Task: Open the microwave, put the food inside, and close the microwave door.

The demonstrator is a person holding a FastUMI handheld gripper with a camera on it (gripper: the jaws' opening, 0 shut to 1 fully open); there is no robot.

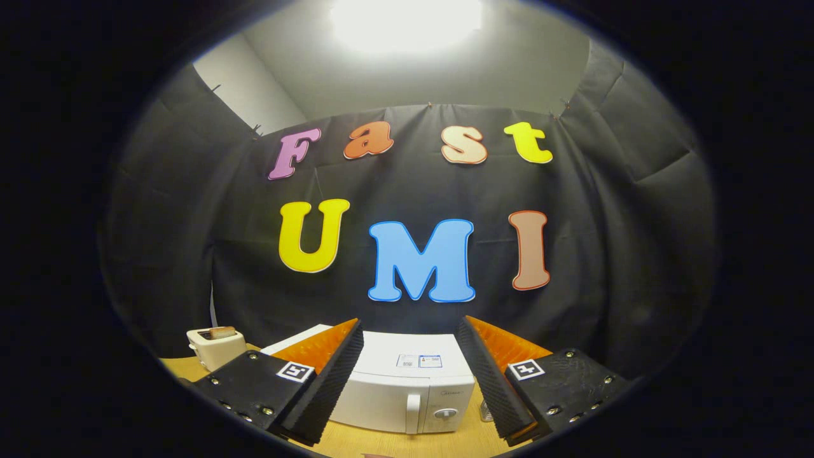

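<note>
Toaster [216,345] left of microwave [407,391]

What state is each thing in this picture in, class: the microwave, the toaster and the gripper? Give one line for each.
microwave: door shut, standing on the wooden table, seen between and beyond the fingers.
toaster: upright on the table beside the microwave, a slice of bread sticking out of its top.
gripper: fingers spread wide, holding nothing.

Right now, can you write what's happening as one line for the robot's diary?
stage: approach | gripper: open, holding nothing | microwave: door closed, beyond fingers | toaster: beside microwave on table | next: probably reach door handle
</note>
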